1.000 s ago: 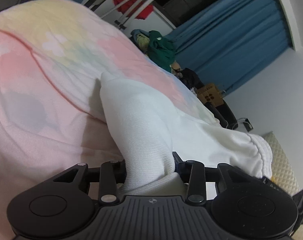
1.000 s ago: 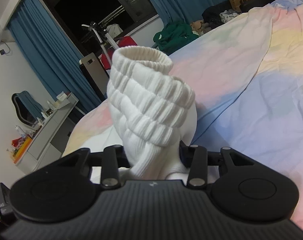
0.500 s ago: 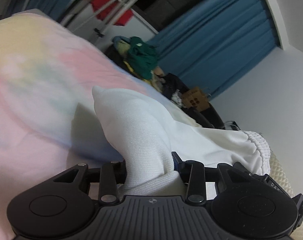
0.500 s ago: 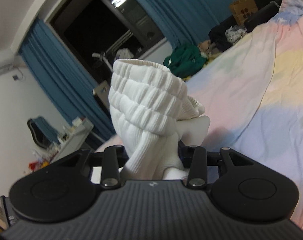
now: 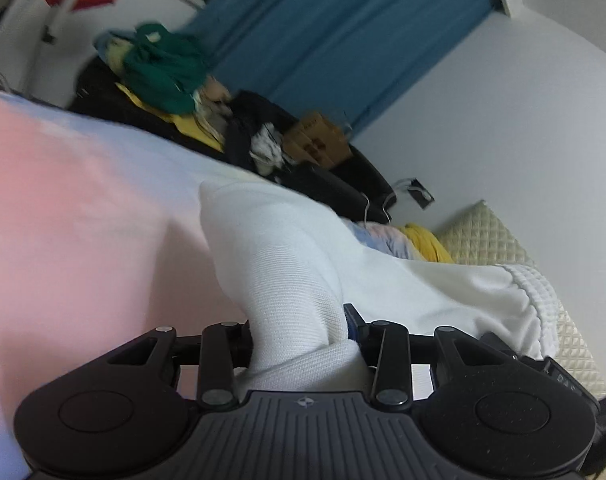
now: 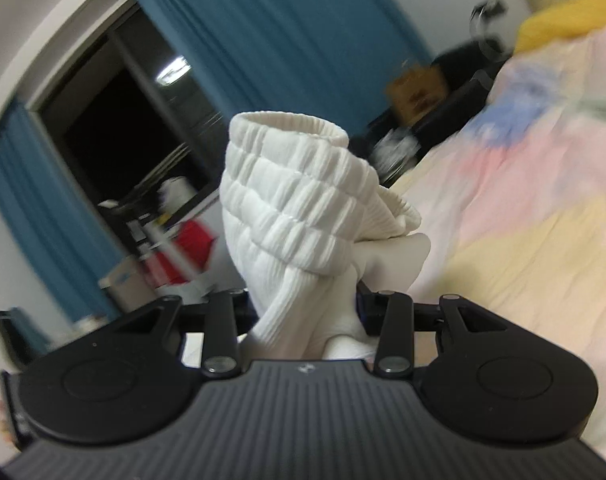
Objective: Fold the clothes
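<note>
Bunching between both claws: white garment [image 5: 287, 280].

left claw [image 5: 297, 330] clamped, right claw [image 6: 303, 308] clamped

The soft white knit garment [image 5: 287, 264] sticks up between the 2 jaws of the black left gripper [image 5: 297, 332], with the pastel patchwork bed cover [image 5: 63, 208] under and to the left of it. Its ribbed stretchy waistband end [image 6: 291, 196] stands between the 2 jaws of the black right gripper [image 6: 303, 308], with the bed cover on the right. Behind the bed, a heap of green and dark clothes [image 5: 163, 68] lies left of a brown cardboard box [image 5: 317, 146], in front of the long blue curtain [image 5: 343, 28].
</note>
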Available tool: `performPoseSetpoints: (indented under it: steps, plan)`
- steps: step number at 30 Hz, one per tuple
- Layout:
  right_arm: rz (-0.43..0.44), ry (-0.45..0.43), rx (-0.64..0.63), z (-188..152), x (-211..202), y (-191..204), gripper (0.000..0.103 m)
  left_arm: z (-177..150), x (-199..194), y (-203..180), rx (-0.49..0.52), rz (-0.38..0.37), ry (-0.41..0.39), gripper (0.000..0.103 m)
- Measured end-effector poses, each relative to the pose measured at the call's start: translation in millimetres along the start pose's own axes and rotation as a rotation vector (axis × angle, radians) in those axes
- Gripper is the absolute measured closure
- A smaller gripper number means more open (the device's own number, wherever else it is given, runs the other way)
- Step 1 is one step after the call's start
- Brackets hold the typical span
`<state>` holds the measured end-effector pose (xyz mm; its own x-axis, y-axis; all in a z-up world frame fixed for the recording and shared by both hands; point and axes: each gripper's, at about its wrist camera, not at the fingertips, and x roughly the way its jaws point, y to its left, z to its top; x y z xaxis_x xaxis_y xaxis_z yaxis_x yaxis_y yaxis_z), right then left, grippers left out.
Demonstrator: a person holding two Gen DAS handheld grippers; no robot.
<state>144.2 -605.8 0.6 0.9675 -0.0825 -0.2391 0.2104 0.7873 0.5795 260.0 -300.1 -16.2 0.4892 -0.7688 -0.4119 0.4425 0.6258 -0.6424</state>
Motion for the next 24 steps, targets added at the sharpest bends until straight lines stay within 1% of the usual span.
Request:
performPoseSetpoints:
  steps: [3,6,7,9,11,13,16,19,20,22,24]
  plan:
    - [-0.061,-0.024,-0.003,0,18,-38,0.061,-14,61,-1,0.039,0.005,0.055,0.062]
    - [-0.124,0.005,0.032,-13,28,-75,0.061,-36,107,11,0.083,0.048,0.151,0.062]
    - [-0.146,0.023,0.043,-19,29,-85,0.061,-43,116,11,0.108,0.066,0.174,0.06]
    - [-0.18,0.057,0.086,-35,29,-104,0.061,-55,121,8,0.189,0.095,0.185,0.056]
    - [-0.213,0.091,0.13,-52,29,-123,0.061,-65,125,6,0.257,0.124,0.199,0.05]
    - [-0.227,0.119,0.195,-68,24,-138,0.058,-70,126,8,0.26,0.153,0.226,0.046]
    - [-0.232,0.138,0.22,-80,22,-147,0.054,-72,122,-1,0.291,0.202,0.23,0.038]
    - [-0.236,0.185,0.296,-71,12,-149,0.05,-67,103,-20,0.311,0.256,0.227,0.036]
    - [-0.254,0.198,0.303,-67,6,-145,0.05,-64,94,-27,0.318,0.269,0.223,0.033]
    - [-0.299,0.219,0.268,-57,-9,-131,0.05,-61,71,-42,0.347,0.275,0.202,0.028]
    - [-0.353,0.235,0.196,-45,-25,-113,0.05,-58,45,-60,0.389,0.272,0.175,0.027]
